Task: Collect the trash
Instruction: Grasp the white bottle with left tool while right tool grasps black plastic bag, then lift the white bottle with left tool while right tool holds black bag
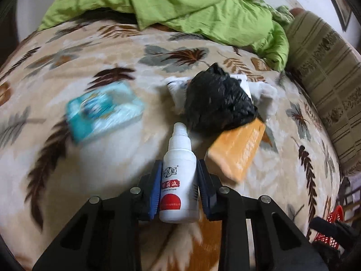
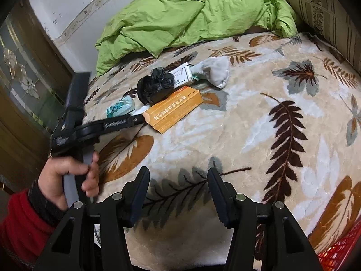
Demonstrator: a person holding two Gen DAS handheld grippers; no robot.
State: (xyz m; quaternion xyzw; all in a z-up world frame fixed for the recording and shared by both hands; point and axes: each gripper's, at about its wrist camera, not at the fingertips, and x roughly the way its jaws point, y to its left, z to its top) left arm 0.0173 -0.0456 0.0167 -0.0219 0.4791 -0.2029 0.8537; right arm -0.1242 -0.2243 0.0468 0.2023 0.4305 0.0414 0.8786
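My left gripper [image 1: 179, 164] is shut on a small white spray bottle [image 1: 179, 180] with a red label, its blue pads pressing on both sides of the body just above the leaf-patterned blanket [image 1: 67, 180]. Beyond its nozzle lie a crumpled black plastic bag [image 1: 216, 103], an orange carton [image 1: 237, 149] and a teal tissue packet [image 1: 103, 110]. In the right wrist view a hand [image 2: 67, 176] holds the left gripper [image 2: 137, 119] beside the orange carton [image 2: 173, 109]; the bottle is hidden there. My right gripper [image 2: 178, 174] hangs open over bare blanket, nothing between its fingers.
A white box [image 2: 182, 73] and a grey sock [image 2: 214, 70] lie behind the black bag [image 2: 155, 85]. A green duvet [image 2: 180, 15] is heaped at the far end. A striped cushion [image 1: 327, 79] lines the right side. A red basket [image 2: 338, 253] stands off the bed's near right corner.
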